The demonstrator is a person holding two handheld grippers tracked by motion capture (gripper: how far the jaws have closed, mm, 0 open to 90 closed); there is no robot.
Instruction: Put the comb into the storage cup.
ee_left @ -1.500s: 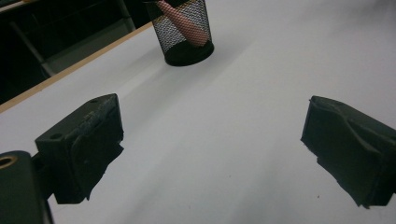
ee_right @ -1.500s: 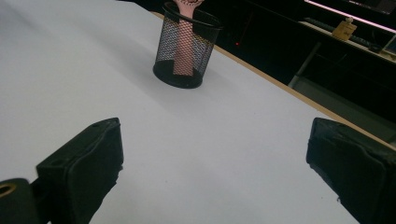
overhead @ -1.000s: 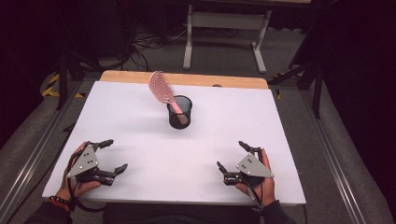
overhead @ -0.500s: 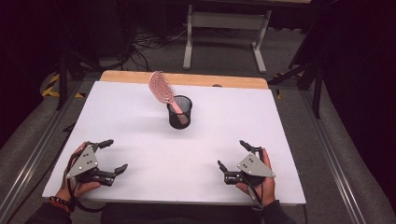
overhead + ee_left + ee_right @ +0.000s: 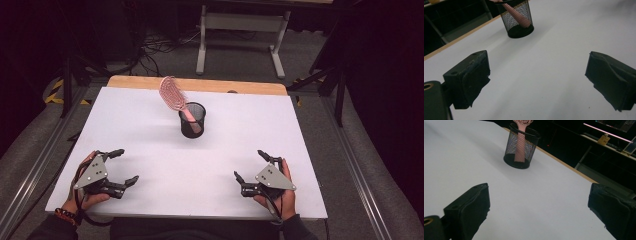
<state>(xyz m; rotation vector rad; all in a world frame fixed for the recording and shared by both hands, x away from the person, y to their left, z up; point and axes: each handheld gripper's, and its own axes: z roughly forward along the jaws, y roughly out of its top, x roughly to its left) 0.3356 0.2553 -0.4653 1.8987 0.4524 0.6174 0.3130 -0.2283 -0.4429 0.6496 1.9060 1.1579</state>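
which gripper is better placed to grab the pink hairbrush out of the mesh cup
Left, narrowly. The hairbrush leans from the mesh cup toward the left gripper. The right gripper is also open and empty and sits about as far away, but on the side away from the lean.

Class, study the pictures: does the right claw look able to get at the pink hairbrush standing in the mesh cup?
Probably yes. The right claw is open, and bare table lies between it and the hairbrush leaning out of the cup.

Black two-jaw left gripper (image 5: 122,167) and right gripper (image 5: 253,166), each topped with a grey three-cornered plate; dark sleeves, beaded bracelet (image 5: 65,216) at left wrist
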